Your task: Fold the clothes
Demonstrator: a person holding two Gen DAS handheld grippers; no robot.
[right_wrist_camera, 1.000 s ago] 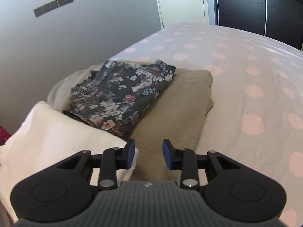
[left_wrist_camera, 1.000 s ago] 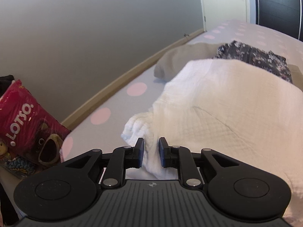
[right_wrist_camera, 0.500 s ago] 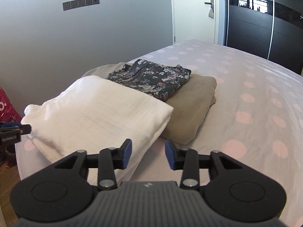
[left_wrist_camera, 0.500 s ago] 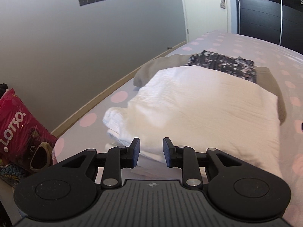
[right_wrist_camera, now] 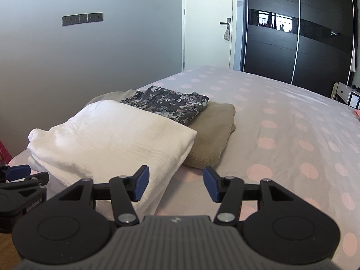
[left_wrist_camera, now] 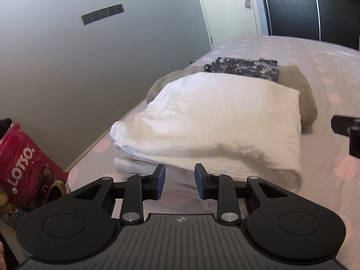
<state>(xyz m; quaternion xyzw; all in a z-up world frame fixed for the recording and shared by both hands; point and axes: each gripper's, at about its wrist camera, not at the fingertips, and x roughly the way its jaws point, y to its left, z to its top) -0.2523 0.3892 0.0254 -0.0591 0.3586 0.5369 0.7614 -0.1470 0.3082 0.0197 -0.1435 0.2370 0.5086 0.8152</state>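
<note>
We count three folded garments on the bed, gathered near its left edge by the grey wall. Nearest to us lies one white garment, thick and folded into a rectangle, with looser layers bunched at its left end. Behind it sits one beige garment, folded flat, and the white one overlaps its near edge. On top of the beige one rests one dark floral garment, also folded.

We hold two grippers, both short of the white garment. The left gripper has its jaws a little apart, having just been opening, with nothing between them; its tips hover just before the garment's near edge. The right gripper has its jaws spread wide, also just opened further, and empty; its left tip overlaps the white garment's near corner in the picture, though we cannot tell whether it touches.

The bed sheet is pale with pink dots. One red bag stands beside the bed at the left. On the wall we count one strip of switches. Beyond the bed stand one white door and one dark wardrobe.
</note>
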